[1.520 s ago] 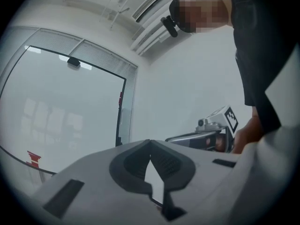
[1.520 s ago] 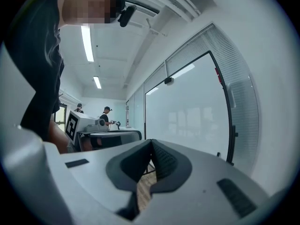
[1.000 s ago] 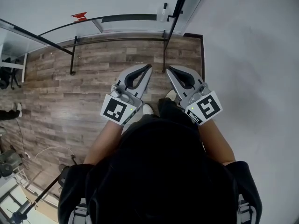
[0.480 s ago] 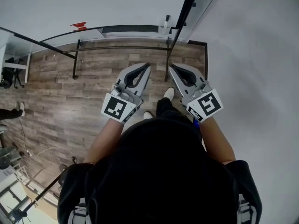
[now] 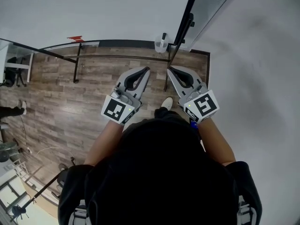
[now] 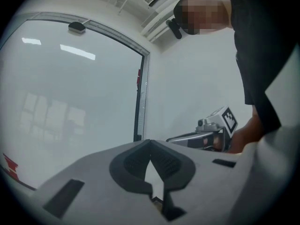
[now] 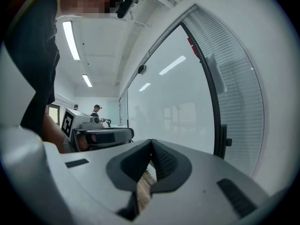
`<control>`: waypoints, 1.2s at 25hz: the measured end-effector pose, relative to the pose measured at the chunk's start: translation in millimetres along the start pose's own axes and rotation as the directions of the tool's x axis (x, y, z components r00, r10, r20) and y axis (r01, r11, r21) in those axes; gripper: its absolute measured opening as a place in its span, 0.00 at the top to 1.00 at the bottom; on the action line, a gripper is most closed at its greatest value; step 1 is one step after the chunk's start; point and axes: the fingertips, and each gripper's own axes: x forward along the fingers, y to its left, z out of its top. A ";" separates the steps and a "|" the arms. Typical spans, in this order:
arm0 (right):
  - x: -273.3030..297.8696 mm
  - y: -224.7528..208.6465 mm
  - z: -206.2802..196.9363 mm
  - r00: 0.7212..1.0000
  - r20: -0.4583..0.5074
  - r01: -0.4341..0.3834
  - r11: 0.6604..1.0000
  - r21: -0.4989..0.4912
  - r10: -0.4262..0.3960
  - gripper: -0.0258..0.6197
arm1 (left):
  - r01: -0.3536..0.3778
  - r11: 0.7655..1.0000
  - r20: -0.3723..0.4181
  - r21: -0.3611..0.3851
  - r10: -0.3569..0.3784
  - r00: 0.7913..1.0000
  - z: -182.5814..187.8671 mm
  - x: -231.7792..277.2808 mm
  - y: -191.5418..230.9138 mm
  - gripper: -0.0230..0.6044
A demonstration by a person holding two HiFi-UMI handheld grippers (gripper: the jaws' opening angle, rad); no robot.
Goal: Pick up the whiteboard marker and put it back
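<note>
A marker with a dark cap [image 5: 163, 36] stands upright in a small clear cup [image 5: 161, 46] at the foot of the white wall, beside a dark door frame [image 5: 183, 22]. My left gripper [image 5: 148, 70] and right gripper [image 5: 168, 69] are held side by side over the wood floor, short of the cup. Both point level toward the wall. The left gripper [image 6: 150, 142] is shut with nothing between its pads. My right gripper [image 7: 151, 142] is likewise shut and empty. Each gripper view shows the other gripper alongside: the right gripper [image 6: 206, 136] and the left gripper [image 7: 101, 135].
A glass partition with a dark frame [image 5: 77, 60] runs along the left above the wood floor [image 5: 61, 107]. The door frame carries a handle [image 7: 224, 136]. People stand far off down the room [image 7: 96, 110]. A shoe [image 5: 166, 103] shows below the grippers.
The whole view has advanced toward the wall: the cup with the marker has come into fuller sight and sits closer to both grippers. Both grippers stayed shut and side by side.
</note>
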 end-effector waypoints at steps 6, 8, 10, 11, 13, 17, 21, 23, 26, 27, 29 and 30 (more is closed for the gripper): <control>17.4 -44.5 -5.9 0.999 -0.026 -0.021 0.999 0.026 0.021 0.97 | -0.020 1.000 -0.014 -0.001 0.020 1.000 -2.1 39.5 16.8 0.96; 25.6 -58.0 -11.7 0.999 -0.042 -0.007 0.999 0.039 0.008 0.97 | -0.013 1.000 -0.016 -0.003 0.013 1.000 -1.8 49.6 24.1 0.96; 35.8 -70.7 -19.5 0.998 -0.064 0.023 0.998 0.056 -0.019 0.97 | 0.003 1.000 0.003 -0.007 -0.002 1.000 0.7 57.8 33.0 0.96; 41.4 -76.3 -24.2 0.996 -0.078 0.040 0.997 0.064 -0.035 0.97 | 0.008 1.000 0.014 -0.006 -0.008 1.000 0.7 60.6 38.6 0.96; 52.3 -85.6 -33.5 0.992 -0.107 0.070 0.994 0.079 -0.062 0.96 | 0.025 1.000 0.036 -0.006 -0.025 0.999 -2.2 64.4 50.0 0.96; 72.4 -106.4 -47.5 0.979 -0.154 0.150 0.985 0.084 -0.136 0.96 | 0.087 0.996 0.045 0.003 -0.087 0.995 -13.2 75.6 71.3 0.96; 87.8 -126.7 -64.3 0.958 -0.190 0.241 0.963 0.123 -0.216 0.95 | 0.130 0.992 -0.023 -0.007 -0.130 0.991 -28.2 87.5 90.1 0.96; 94.9 -135.6 -75.6 0.947 -0.205 0.280 0.948 0.149 -0.248 0.95 | 0.151 0.989 -0.039 -0.007 -0.151 0.988 -34.5 93.8 97.3 0.96; 103.5 -148.7 -94.2 0.927 -0.229 0.336 0.929 0.155 -0.297 0.94 | 0.180 0.984 -0.047 -0.002 -0.180 0.982 -43.2 103.1 105.7 0.96; 106.0 -152.2 -100.4 0.921 -0.239 0.350 0.923 0.158 -0.309 0.94 | 0.190 0.982 -0.048 0.002 -0.190 0.981 -44.9 105.4 106.9 0.96; 111.1 -158.7 -112.4 0.911 -0.258 0.372 0.911 0.181 -0.321 0.94 | 0.213 0.977 -0.042 0.007 -0.212 0.976 -44.9 111.2 107.4 0.96; 113.7 -161.7 -118.1 0.907 -0.268 0.380 0.905 0.192 -0.324 0.94 | 0.225 0.974 -0.032 0.007 -0.224 0.974 -43.3 114.1 107.2 0.96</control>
